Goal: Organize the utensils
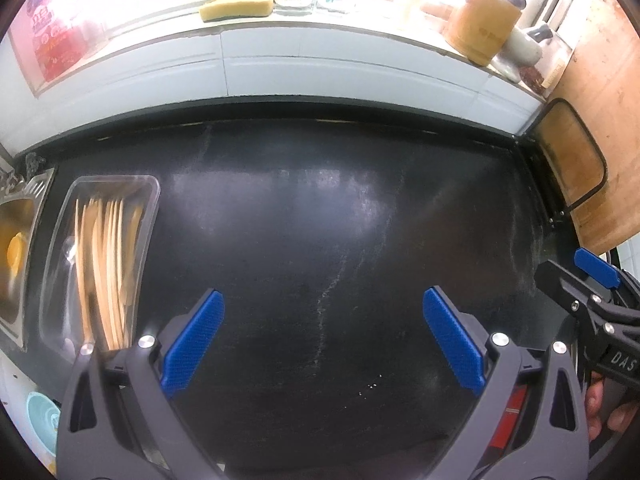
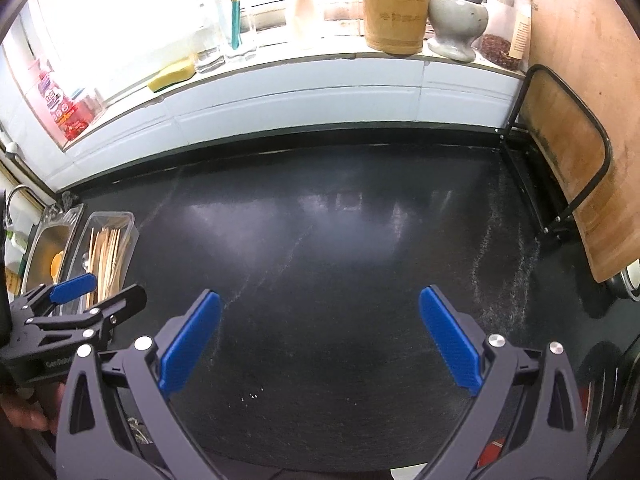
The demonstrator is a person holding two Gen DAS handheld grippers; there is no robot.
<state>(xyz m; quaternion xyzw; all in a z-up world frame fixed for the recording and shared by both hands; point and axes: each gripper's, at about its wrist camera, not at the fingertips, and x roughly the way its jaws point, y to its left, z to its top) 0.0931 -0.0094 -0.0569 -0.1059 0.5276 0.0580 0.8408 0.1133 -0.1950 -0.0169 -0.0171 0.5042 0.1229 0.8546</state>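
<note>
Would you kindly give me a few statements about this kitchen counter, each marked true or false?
1. Both grippers are open and hold nothing. True: the left gripper and right gripper stand wide apart over bare counter.
2. The wooden utensils lie loose on the counter. False: they lie in a clear tray.
3. The tray sits beside the sink. True.
4. A yellow sponge lies in the sink. False: it rests on the windowsill.
5. A cutting board leans at the right. True.

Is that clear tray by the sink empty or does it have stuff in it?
It has things in it. The tray holds a bundle of wooden utensils lying lengthwise, plus something metal, seemingly a spoon.
</note>
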